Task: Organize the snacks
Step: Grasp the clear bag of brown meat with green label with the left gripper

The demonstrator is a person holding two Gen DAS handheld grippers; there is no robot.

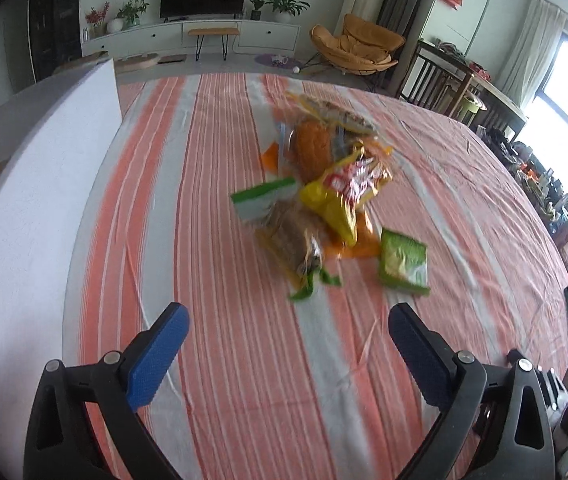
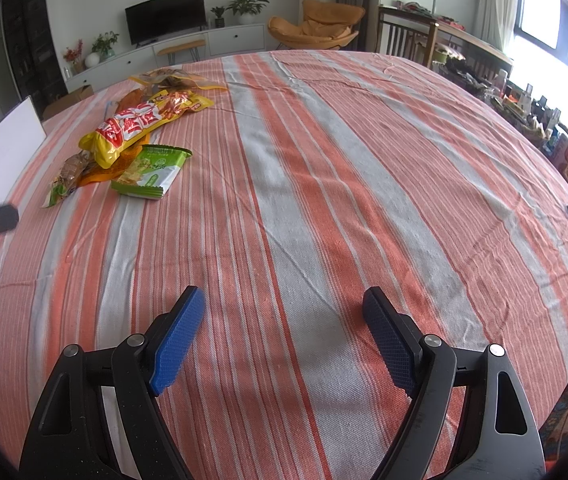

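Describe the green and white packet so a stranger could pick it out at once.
On the striped tablecloth lies one heap of snack bags. At the heap's near edge lies the green and white packet, flat on the cloth. Its neighbours are yellow, orange or clear; it alone is green and white.

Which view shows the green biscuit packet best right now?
The right wrist view: the green biscuit packet is sharp, its printed front readable beside the snack pile. The left wrist view shows the same packet blurred, so its printing is unreadable.
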